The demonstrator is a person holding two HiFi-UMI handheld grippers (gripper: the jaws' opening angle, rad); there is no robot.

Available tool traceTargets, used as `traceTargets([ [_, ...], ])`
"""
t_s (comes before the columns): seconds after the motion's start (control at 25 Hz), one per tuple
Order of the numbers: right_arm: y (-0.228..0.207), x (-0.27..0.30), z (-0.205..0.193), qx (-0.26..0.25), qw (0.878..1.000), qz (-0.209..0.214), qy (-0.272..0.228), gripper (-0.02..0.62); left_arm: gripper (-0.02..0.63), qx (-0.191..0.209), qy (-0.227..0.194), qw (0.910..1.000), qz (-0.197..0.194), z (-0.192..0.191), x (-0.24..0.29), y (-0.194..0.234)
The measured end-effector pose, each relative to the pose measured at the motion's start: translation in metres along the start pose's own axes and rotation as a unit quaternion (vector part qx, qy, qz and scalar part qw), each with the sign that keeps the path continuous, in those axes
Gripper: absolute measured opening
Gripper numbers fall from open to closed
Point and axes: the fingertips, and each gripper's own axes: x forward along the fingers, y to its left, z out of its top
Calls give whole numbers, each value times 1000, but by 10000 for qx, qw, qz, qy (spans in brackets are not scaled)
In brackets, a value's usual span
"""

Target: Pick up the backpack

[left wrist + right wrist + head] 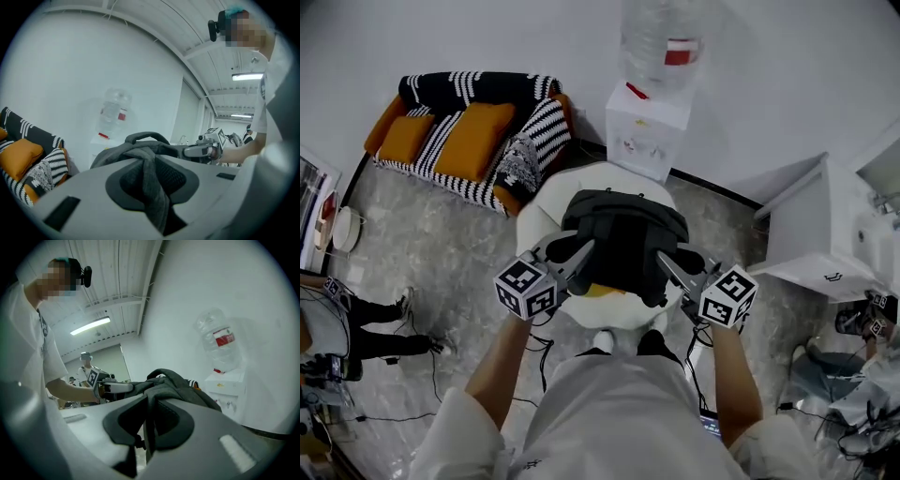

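Observation:
A dark grey backpack (623, 234) hangs over the round white table (546, 214), held up from both sides. My left gripper (579, 253) is shut on a grey strap (153, 190) at the bag's left side. My right gripper (669, 264) is shut on a strap (146, 427) at the bag's right side. The left gripper view looks across the backpack (140, 149), with its top handle up, to the right gripper (202, 151). In the right gripper view the backpack (176, 385) fills the middle and the left gripper (115, 387) shows beyond it.
A water dispenser (647, 131) with a large bottle stands just behind the table. A striped black-and-white sofa with orange cushions (469, 136) sits at the back left. A white cabinet (820, 230) stands at the right. People sit at the left (366, 319) and right (853, 375) edges.

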Motion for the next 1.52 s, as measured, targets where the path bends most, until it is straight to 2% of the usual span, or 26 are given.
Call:
traceTargets([
  [0.56, 31, -19, 61, -396, 9983, 304, -312, 37, 58, 339, -593, 9976, 73, 57, -27, -36],
  [1.24, 14, -21, 130, -875, 9935, 349, -632, 40, 60, 762, -981, 9920, 208, 118, -3, -30],
  [1.52, -2, -14, 145, -967, 9926, 358, -646, 40, 58, 805, -1058, 9908, 263, 130, 10, -17],
])
